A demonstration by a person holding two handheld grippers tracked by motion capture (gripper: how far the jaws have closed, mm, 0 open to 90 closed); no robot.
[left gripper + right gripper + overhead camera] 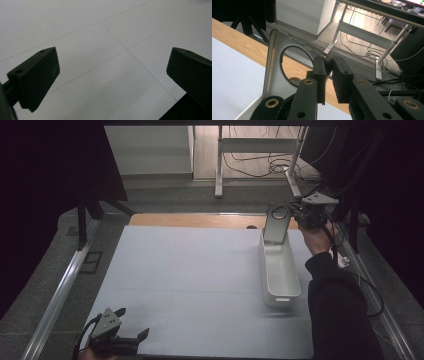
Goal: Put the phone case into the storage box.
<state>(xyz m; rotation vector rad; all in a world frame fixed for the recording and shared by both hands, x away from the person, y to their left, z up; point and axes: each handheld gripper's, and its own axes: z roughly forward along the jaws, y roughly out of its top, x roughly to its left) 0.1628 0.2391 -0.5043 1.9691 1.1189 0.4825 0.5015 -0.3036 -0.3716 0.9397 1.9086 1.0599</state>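
A smoky translucent phone case (276, 226) with a round cutout hangs upright over the far end of a long white bin (295, 285) at the table's right side. My right gripper (296, 213) is shut on the case's top corner. In the right gripper view both black jaws pinch the case (274, 72) at its rim, right gripper (330, 65), with a corner of the bin (249, 110) just below. My left gripper (132, 322) rests low at the near left of the white table mat (190, 270), open; the left gripper (115, 72) has bare mat between its jaws.
A wooden strip (200, 220) runs along the mat's far edge. Metal rails (60, 290) flank the table on both sides. White desk legs and loose cables (260, 165) lie on the floor beyond. The person's dark sleeve (335, 315) covers the near right corner.
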